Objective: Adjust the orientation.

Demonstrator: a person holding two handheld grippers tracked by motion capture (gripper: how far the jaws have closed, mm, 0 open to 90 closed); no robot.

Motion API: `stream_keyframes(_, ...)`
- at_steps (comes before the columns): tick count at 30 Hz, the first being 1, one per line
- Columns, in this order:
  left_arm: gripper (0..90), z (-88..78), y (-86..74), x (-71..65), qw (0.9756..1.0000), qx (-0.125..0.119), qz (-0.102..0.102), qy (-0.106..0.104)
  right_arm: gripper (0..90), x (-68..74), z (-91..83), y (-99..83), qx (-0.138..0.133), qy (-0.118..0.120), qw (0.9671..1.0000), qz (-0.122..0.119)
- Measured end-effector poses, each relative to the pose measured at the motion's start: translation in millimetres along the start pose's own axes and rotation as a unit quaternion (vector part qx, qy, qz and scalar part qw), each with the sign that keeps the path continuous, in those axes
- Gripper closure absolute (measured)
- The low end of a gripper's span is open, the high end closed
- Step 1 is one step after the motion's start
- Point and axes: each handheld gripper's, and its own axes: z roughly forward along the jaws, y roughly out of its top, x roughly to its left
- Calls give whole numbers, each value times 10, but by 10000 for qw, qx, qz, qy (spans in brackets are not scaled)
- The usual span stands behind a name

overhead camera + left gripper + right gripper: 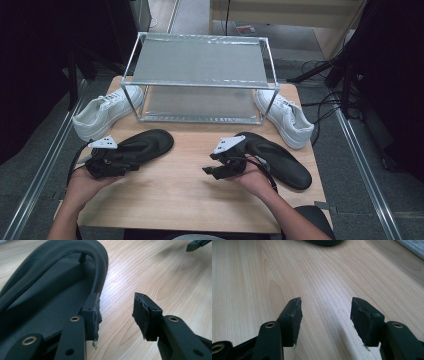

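High view: we look down on a light wooden table carrying a two-tier metal shoe rack at its far edge. A white sneaker lies beside the rack's left end and a second white sneaker beside its right end. Nearer to us, two black flip-flops rest flat on the wood: the left flip-flop and the right flip-flop, well apart from each other.

We hold the left gripper low over the table at the heel end of the left flip-flop, and the right gripper just beside the inner edge of the right flip-flop, pointing toward the table's middle.

Left gripper view: the left gripper has its jaws spread, with bare wood between them; one jaw lies against the flip-flop's rim near its strap, though we cannot tell whether it touches.

Right gripper view: the right gripper is likewise released, jaws apart over bare tabletop, grasping nothing.
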Motion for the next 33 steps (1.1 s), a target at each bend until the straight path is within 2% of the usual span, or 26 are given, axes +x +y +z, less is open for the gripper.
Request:
stream_keyframes(2,545,-45,5,-21,9997,70,100,224,436,-4,-3,-1,-1,-6,10000,-5)
stream_keyframes(5,562,-56,-12,26,9999,16,83,106,437,1,1,-1,12,8,10000,0)
stream_keyframes(8,562,-90,-24,55,9999,-42,42,105,437,6,3,0,12,3,10000,-25)
stream_keyframes(10,551,-107,-27,56,9999,-49,24,154,437,8,1,1,10,6,10000,-24)
stream_keyframes(11,553,-136,-46,87,9995,-23,5,315,437,8,-2,1,9,6,10000,-24)
stream_keyframes(12,555,-135,-57,108,9995,17,-34,305,437,6,-3,0,12,0,10000,-20)
stream_keyframes(21,606,56,-80,189,9988,370,17,308,438,17,15,2,40,27,10000,-50)
stream_keyframes(27,725,106,-73,186,9982,403,209,389,438,19,26,2,76,22,10000,-46)
stream_keyframes(33,758,83,-54,166,9976,390,315,478,438,17,26,2,80,9,10000,-40)
